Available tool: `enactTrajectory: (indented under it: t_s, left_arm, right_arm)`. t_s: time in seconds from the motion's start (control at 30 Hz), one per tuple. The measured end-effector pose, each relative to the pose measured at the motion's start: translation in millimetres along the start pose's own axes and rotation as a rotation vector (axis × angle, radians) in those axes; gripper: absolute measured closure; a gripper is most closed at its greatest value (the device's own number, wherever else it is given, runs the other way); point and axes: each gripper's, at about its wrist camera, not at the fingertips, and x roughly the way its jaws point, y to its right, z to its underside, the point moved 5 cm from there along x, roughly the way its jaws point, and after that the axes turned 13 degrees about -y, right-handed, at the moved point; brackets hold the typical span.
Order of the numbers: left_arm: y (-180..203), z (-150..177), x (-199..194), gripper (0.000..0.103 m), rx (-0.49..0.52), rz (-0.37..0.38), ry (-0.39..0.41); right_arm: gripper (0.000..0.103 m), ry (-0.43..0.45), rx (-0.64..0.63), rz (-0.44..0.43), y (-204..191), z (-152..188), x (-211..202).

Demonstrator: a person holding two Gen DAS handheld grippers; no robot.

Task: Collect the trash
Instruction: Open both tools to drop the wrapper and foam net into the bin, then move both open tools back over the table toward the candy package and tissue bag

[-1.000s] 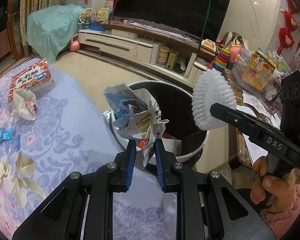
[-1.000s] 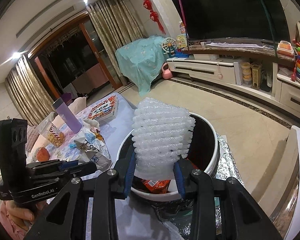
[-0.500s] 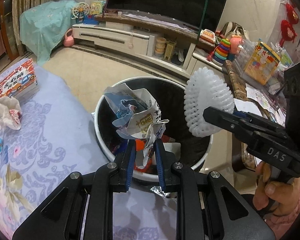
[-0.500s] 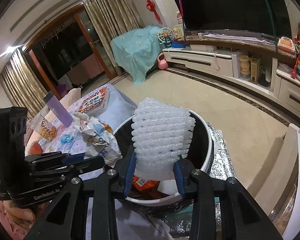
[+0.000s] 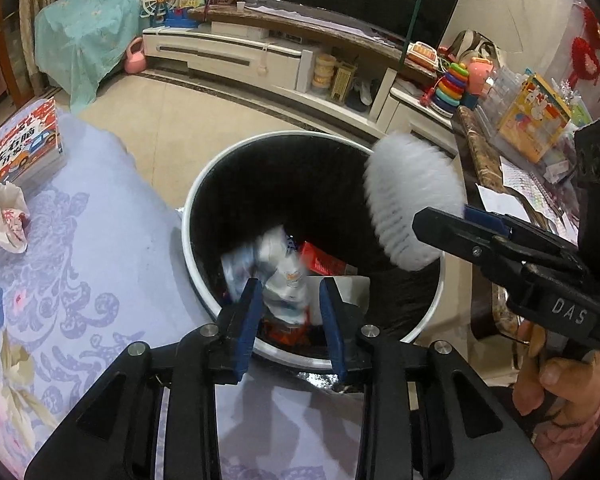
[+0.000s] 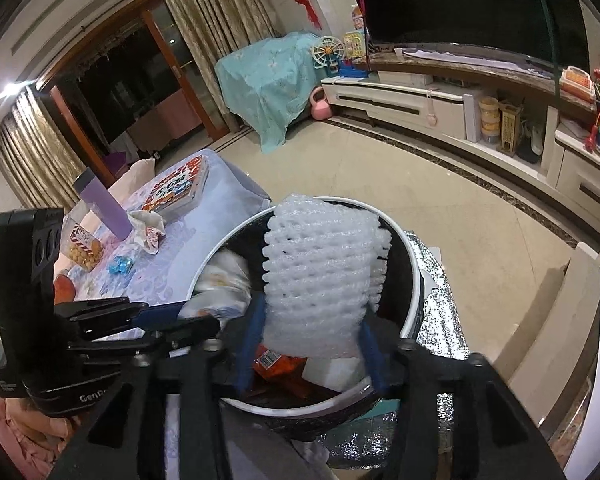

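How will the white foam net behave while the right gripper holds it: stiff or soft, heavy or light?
The foam net is probably soft: its open mesh looks pinched where the right gripper holds it. It is likely very light, standing upright above the trash bin without sagging.

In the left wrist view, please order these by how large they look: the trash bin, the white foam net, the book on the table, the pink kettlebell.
1. trash bin
2. white foam net, though it is nearer the camera
3. book
4. pink kettlebell, far away
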Motion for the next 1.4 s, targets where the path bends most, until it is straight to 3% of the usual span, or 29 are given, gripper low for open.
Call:
enactTrajectory:
  t_s: [0.07,0.2,0.27,0.37,0.4,0.53,0.97,1.4]
  left_arm:
    - [-3,3,-2,0.066,-0.008,-0.001,0.006]
    - [-14,15,-13,0.061,-0.035,-0.001,0.04]
    - [-23,24,-20,0.048,-0.067,-0.002,0.062]
    - [-39,39,-27,0.028,-0.122,0.007,0.086]
    - [-46,46,-29,0.026,-0.146,0.005,0.089]
    - [-74,71,-37,0.026,-0.236,0.014,0.105]
    - [-165,155,-67,0.025,-0.475,-0.007,0.148]
    - [-239,208,-90,0.024,-0.629,-0.07,0.174]
  right_arm:
    - [0.044,0.004,0.012,-0.005,2,0,-2]
    - [0.038,0.019,0.029,-0.016,2,-1,-7]
    - [0.035,0.029,0.037,-0.018,1,0,-10]
    - [0.021,0.052,0.047,-0.038,-5,1,-15]
    - [0.018,0.059,0.044,-0.044,-8,2,-16]
    - [0.009,0.081,0.023,-0.05,-26,4,-20]
    - [0.004,0.106,-0.093,-0.153,-115,22,-11]
    - [0.003,0.012,-0.201,-0.19,-202,14,52]
